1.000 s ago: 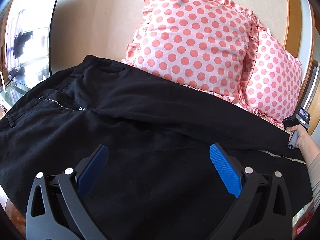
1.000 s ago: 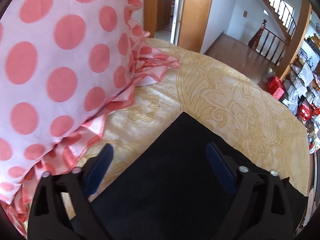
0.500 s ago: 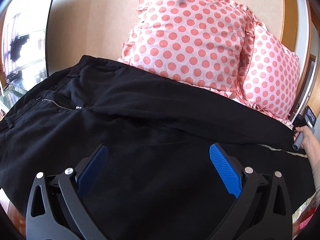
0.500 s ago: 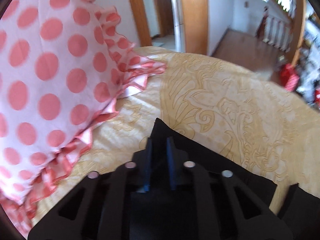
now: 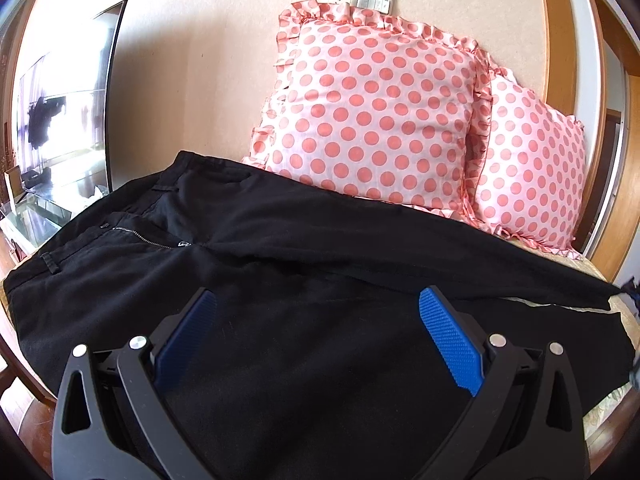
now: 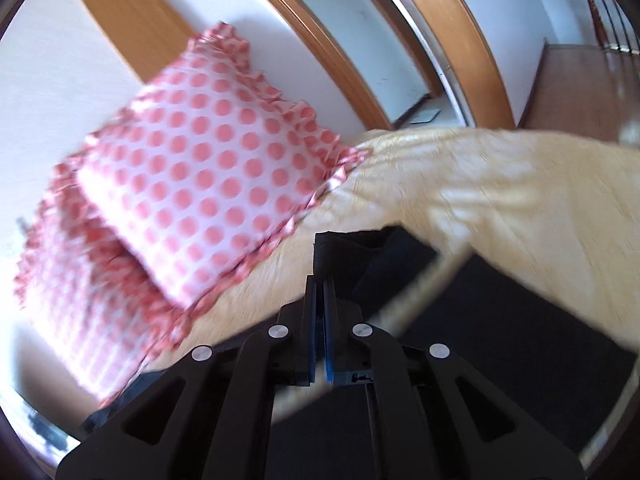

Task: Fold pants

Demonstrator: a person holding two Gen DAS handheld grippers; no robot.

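Note:
Black pants [image 5: 280, 248] lie spread across the bed, with the waist and zipper [image 5: 148, 240] at the left and the legs running right. My left gripper [image 5: 320, 304] hovers open over the near leg, its blue pads [image 5: 444, 328] wide apart and nothing between them. In the right wrist view, my right gripper [image 6: 320, 280] is shut on the hem of the far pant leg [image 6: 340, 248], and the cloth hangs lifted off the yellow bed cover [image 6: 480, 168]. In the left wrist view that hem [image 5: 592, 296] is drawn to a point at the right edge.
Two pink polka-dot pillows [image 5: 372, 120] [image 5: 532, 176] lean on the wall behind the pants. A dark screen and glass stand [image 5: 60, 128] are at the left. A wooden door frame [image 6: 440, 40] and hallway floor lie beyond the bed's far side.
My right gripper closed on the pant leg's hem, then lifted and swung with it; its view now turns toward the pillows. The left gripper drew back slightly. The hand has left the left view.

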